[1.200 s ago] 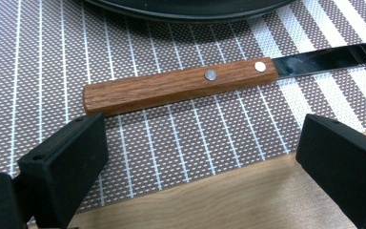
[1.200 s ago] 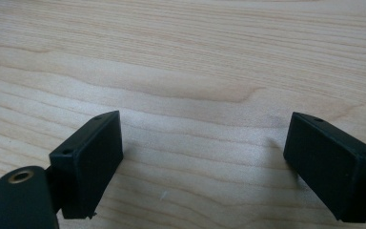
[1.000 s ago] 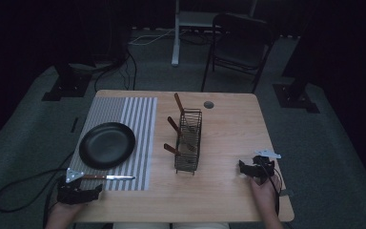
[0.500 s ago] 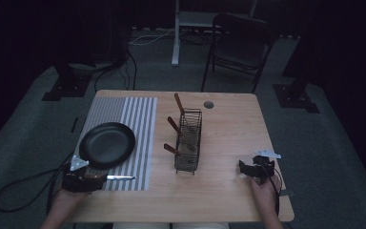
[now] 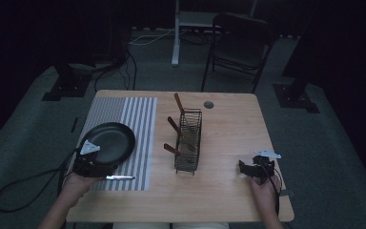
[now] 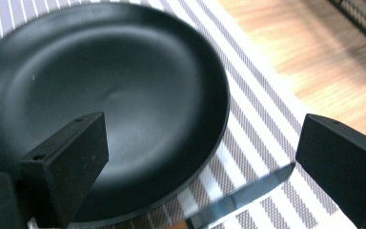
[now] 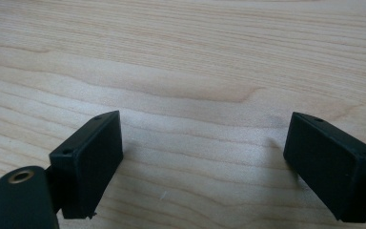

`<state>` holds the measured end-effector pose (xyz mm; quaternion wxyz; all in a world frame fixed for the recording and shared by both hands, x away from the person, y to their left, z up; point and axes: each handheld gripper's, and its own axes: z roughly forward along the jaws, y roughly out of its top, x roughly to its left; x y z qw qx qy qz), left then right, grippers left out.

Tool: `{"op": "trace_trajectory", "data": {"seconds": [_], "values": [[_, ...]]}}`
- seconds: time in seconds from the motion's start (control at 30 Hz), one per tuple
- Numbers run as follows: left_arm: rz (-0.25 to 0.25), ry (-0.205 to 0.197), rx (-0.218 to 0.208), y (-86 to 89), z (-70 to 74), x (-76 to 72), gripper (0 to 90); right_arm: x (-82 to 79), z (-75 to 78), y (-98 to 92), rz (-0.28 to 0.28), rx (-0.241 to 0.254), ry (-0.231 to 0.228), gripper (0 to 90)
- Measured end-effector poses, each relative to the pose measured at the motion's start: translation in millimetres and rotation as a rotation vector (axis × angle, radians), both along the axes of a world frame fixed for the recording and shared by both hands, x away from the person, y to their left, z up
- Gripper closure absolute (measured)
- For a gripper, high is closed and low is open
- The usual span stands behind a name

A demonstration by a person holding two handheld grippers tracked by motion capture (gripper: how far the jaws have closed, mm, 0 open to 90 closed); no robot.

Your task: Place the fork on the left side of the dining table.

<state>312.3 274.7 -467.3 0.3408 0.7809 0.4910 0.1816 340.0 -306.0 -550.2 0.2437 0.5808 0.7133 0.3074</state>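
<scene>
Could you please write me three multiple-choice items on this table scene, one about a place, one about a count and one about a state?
1. Where does the knife lie?
A. In the wire rack
B. On the striped mat, near the plate's near edge
C. On bare wood by the right gripper

2. How many brown handles stick out of the wire rack?
A. One
B. Three
C. Six

3. How do the left gripper's jaws stand?
A. Open, empty
B. Shut on the knife
C. Shut on the plate

Answers: 1 B, its blade rests on the striped mat beside the black plate; 2 B, three show in the high view; 3 A, a wide gap shows.
</scene>
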Motion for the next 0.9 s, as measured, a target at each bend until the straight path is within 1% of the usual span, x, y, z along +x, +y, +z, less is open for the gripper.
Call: {"op": "trace_trajectory", "data": {"seconds": [0.1,0.13,0.2,0.27,0.33,0.4,0.5,0.6,0.63,0.7,0.73,0.83,0.87,0.9], "values": [[-0.010,-0.015,-0.006,-7.2,4.5,7.0,3.7,0.0,0.0,0.0,0.000,0.000,0.000,12.6],[-0.012,-0.020,-0.015,-9.7,5.8,9.5,3.8,0.0,0.0,0.0,0.000,0.000,0.000,12.6],[-0.022,-0.021,-0.023,-15.3,8.6,14.9,3.7,0.0,0.0,0.0,0.000,0.000,0.000,12.6],[-0.035,-0.028,-0.017,-21.6,11.4,20.0,3.8,0.0,0.0,0.0,0.000,0.000,0.000,12.6],[-0.049,-0.026,-0.021,-27.4,13.7,24.7,3.8,0.0,0.0,0.0,0.000,0.000,0.000,12.7],[-0.066,-0.029,-0.003,-34.2,14.9,28.5,3.7,0.0,0.0,0.0,0.000,0.000,0.000,12.7],[-0.085,-0.031,0.001,-42.5,17.9,35.0,3.7,0.0,0.0,0.0,0.000,0.000,0.000,12.7],[-0.104,-0.033,-0.011,-50.5,21.9,42.7,3.8,0.0,0.0,-0.1,0.001,-0.001,0.000,12.6],[-0.109,-0.039,-0.011,-53.6,23.6,45.1,3.8,0.0,0.0,-0.1,0.001,-0.001,0.000,12.7],[-0.131,-0.055,-0.040,-57.8,27.9,49.2,3.8,0.0,0.0,0.0,0.000,0.000,0.000,12.7],[-0.138,-0.062,-0.044,-60.4,30.3,51.2,3.8,0.0,0.0,-0.1,0.001,0.000,0.000,12.6],[-0.158,-0.078,-0.047,-68.3,38.0,57.8,3.8,0.0,0.0,-0.1,0.001,-0.001,0.000,12.6],[-0.160,-0.083,-0.038,-71.0,40.6,60.3,3.8,0.0,0.0,-0.1,0.001,-0.001,0.000,12.6],[-0.162,-0.085,-0.040,-73.4,43.2,62.8,3.8,0.0,0.0,0.0,0.000,0.001,0.001,12.6]]}}
